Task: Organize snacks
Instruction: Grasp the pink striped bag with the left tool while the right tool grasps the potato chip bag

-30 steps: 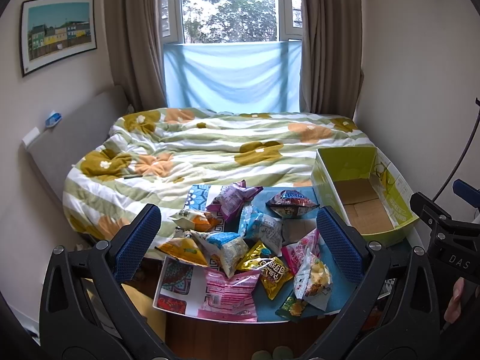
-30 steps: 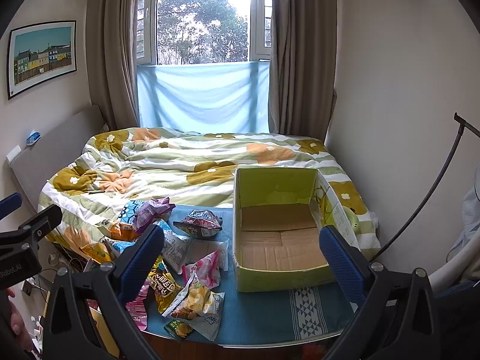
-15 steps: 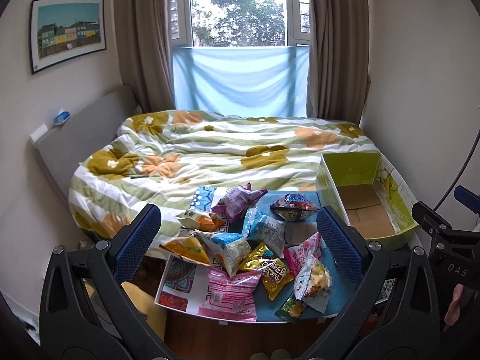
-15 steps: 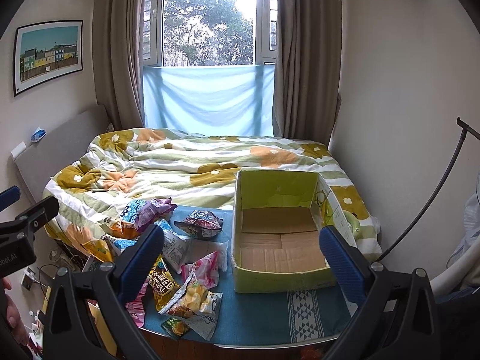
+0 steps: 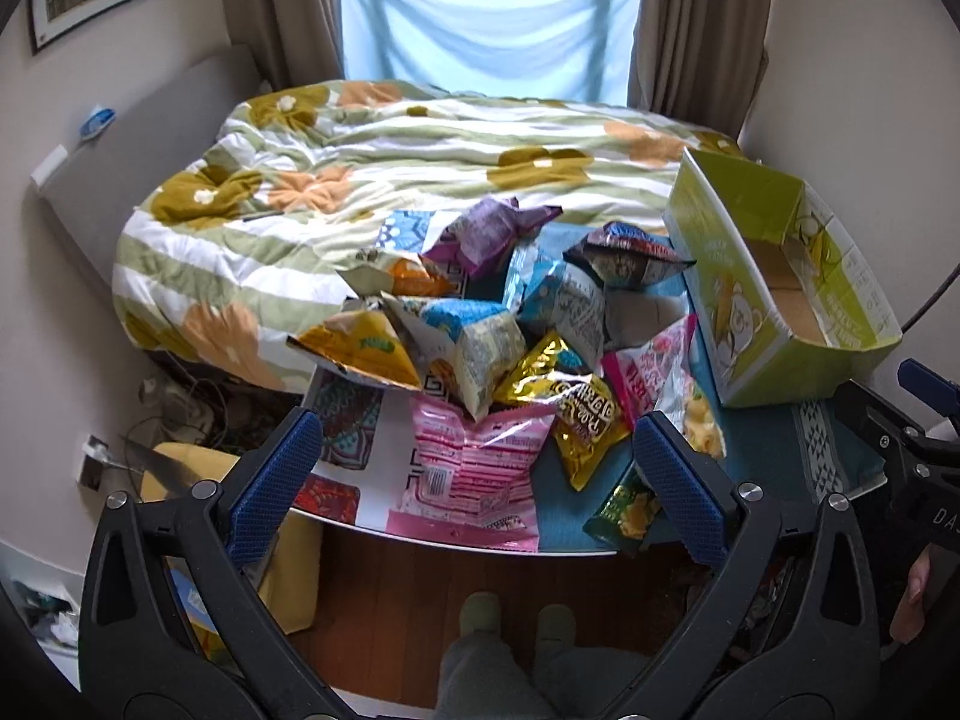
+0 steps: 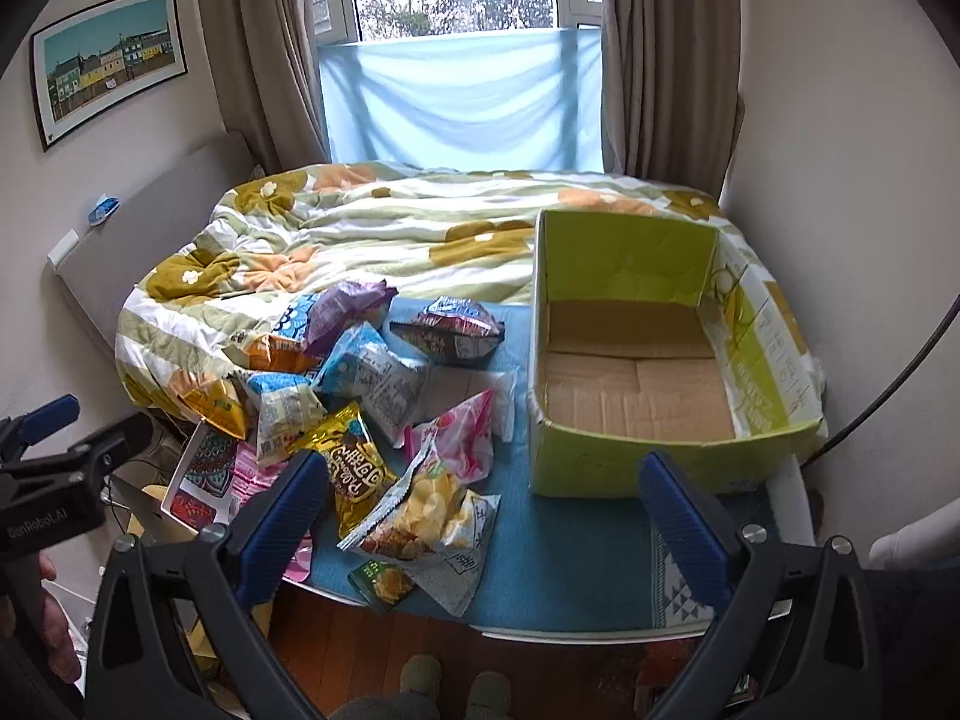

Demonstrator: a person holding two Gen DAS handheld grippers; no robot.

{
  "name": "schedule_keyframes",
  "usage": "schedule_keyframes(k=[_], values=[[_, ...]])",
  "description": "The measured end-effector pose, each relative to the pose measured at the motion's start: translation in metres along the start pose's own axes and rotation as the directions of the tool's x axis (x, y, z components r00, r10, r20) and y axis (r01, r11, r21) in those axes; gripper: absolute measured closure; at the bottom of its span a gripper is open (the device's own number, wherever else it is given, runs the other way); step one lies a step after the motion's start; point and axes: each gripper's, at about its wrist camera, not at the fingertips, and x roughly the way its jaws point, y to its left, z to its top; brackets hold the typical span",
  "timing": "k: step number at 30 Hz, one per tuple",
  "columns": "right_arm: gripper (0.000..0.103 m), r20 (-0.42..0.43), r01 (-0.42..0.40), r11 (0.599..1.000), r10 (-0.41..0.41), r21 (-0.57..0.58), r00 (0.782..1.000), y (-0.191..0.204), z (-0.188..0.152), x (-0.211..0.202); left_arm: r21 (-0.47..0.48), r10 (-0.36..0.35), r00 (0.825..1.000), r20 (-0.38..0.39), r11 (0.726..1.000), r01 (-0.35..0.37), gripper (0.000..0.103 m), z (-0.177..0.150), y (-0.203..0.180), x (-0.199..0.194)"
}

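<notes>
So far nothing is sorted, as we read it. The green box [image 6: 654, 360] sits on the right of the table [image 6: 564, 570] with its cardboard floor bare; not one packet lies in it. The snacks are all in a loose heap on the left half of the table, touching and overlapping each other, well short of the box wall.

We hold both tools above the near edge of the table, and neither has anything in it. The left gripper [image 5: 474, 480] has its jaws spread wide, framing the pink packet [image 5: 474, 468] and the gold packet [image 5: 576, 414] below. The right gripper [image 6: 486, 516] is spread just as wide, over the blue cloth between the heap and the box, with the chips bag [image 6: 420, 516] near its left pad.

What is left, then, is everything: the purple bag [image 5: 486, 228] at the far side, the dark bag [image 5: 624, 252] nearest the box, the blue-and-white bags [image 5: 558, 294] in the middle, the orange ones at the left rim, and the small green packet [image 6: 384, 582] hanging close to the table's front edge. We judge the chips bag or the pink-and-white packet [image 6: 462, 432] the easy first pick for the right side, since they lie nearest the box. The crinkly bags may slip or drag neighbours along, so we would pinch at a sealed edge.
</notes>
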Motion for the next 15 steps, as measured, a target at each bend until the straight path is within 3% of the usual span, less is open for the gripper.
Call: schedule_keyframes(k=[9, 15], values=[[0.000, -0.150, 0.032, 0.998, -0.025, 0.048, 0.988, 0.026, -0.059, 0.065, 0.050, -0.109, 0.982, -0.152, 0.992, 0.118, 0.001, -0.042, 0.013, 0.099], [0.000, -0.169, 0.086, 0.996, -0.079, 0.034, 0.982, 0.041, -0.087, 0.100, 0.102, -0.156, 0.967, -0.203, 0.979, 0.179, 0.001, -0.057, 0.013, 0.137]])
